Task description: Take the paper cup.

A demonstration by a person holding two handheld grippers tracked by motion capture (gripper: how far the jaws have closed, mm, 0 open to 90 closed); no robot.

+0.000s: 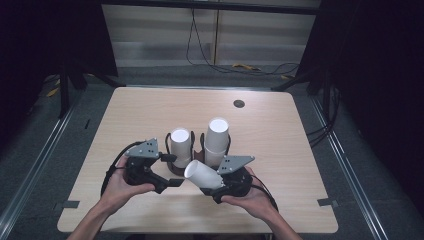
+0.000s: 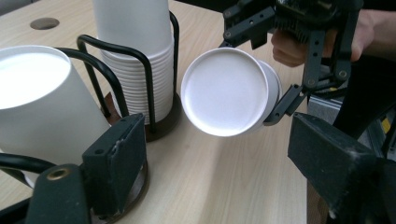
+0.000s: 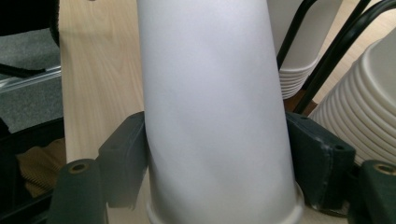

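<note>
Gripping a single white paper cup point(image 1: 202, 174) on its side, the right tongs point(image 1: 216, 176) are pressing their black pads against the cup's lower wall near the rolled rim, as the right gripper view shows, with the closed bottom of the cup pointing toward the left tongs point(image 1: 172, 183). The cup is hanging just above the pale wooden worktop point(image 1: 280, 145), just in front of two black wire cup holders: the shorter stack of white paper cups point(image 1: 180, 146) is sitting in the left one and the taller stack of white paper cups point(image 1: 216, 140) in the right one. The left tongs are standing wide with nothing between them, facing the cup's round base point(image 2: 226, 92) from close by.

The step in hand looks like a handover or a steadying of this one cup. Doing it well probably means bringing the left tongs straight along the cup's axis so that the pads are meeting the wall on opposite sides near the base, and closing gently, since thin paper is likely crushing under a hard squeeze. The right tongs should be holding firm until the left pads are seated. The wire loop point(image 2: 140, 70) of the near holder is sitting close, so snagging it is a risk.
</note>
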